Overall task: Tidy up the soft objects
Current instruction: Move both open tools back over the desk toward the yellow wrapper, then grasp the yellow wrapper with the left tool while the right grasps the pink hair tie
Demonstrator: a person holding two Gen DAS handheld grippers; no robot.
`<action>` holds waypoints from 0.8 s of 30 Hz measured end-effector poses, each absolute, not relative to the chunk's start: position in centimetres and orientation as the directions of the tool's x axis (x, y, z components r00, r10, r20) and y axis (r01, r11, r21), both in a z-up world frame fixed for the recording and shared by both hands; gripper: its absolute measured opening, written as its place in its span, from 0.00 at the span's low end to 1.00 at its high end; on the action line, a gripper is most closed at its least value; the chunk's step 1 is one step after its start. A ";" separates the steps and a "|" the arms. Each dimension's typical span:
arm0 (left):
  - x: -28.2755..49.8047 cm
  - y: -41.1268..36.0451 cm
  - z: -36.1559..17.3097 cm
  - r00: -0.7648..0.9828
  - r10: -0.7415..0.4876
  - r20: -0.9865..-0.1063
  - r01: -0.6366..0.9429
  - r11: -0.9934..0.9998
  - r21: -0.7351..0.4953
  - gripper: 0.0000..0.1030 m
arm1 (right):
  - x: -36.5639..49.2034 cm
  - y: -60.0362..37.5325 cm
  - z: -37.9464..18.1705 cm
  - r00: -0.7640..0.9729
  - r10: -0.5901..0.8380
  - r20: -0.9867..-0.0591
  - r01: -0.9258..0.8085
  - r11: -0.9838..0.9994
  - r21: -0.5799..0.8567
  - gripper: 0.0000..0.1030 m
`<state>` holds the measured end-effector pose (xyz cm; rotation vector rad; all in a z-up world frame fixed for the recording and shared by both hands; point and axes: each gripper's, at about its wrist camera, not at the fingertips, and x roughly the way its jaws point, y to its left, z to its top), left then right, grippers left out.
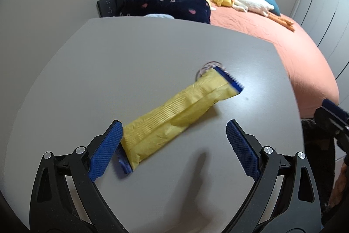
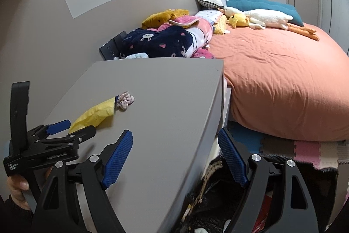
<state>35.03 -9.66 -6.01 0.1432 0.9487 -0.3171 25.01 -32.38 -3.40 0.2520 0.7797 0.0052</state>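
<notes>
- Grey table (image 1: 130, 62): fills the centre of the left wrist view; smooth, so light items may slide.
- Yellow crinkled pouch (image 1: 174, 115): lies diagonally mid-frame; judged light, soft, compressible. Best taken across its flat middle.
- Left gripper (image 1: 174, 145): jaws wide, nothing held; one pad just beside the pouch's lower end.
- Right gripper (image 2: 174, 158): wide, empty, lower centre of its view.
- Scrunchie (image 2: 124, 100): at the pouch's far end; limp.

A yellow packet (image 1: 178, 117) with blue serrated ends lies slantwise on the grey tabletop (image 1: 130, 62), its lower end just beside the left claw's (image 1: 174, 145) seven-o'clock pad. The claw gapes wide, gripping nothing. At one o'clock, plush toys crowd an orange bed (image 1: 283, 47).
</notes>
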 end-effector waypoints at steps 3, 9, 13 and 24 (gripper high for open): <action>35.7 -9.8 -6.3 0.538 -0.191 -0.821 0.337 0.942 0.002 0.90 | 25.9 -32.0 -3.4 0.709 0.094 -0.699 0.086 0.972 0.219 0.79; 36.3 -9.7 -6.7 0.555 -0.138 -0.820 0.331 0.941 0.066 0.69 | 27.1 -30.8 -3.2 0.706 0.109 -0.700 0.052 0.978 0.204 0.78; 36.5 -9.2 -6.7 0.563 -0.146 -0.814 0.322 0.945 0.053 0.61 | 27.7 -29.7 -3.1 0.702 0.119 -0.702 0.024 0.981 0.191 0.78; 36.8 -4.8 -4.7 0.602 -0.142 -0.786 0.202 0.979 -0.023 0.58 | 30.9 -26.2 -3.5 0.659 0.136 -0.740 -0.053 0.989 0.135 0.77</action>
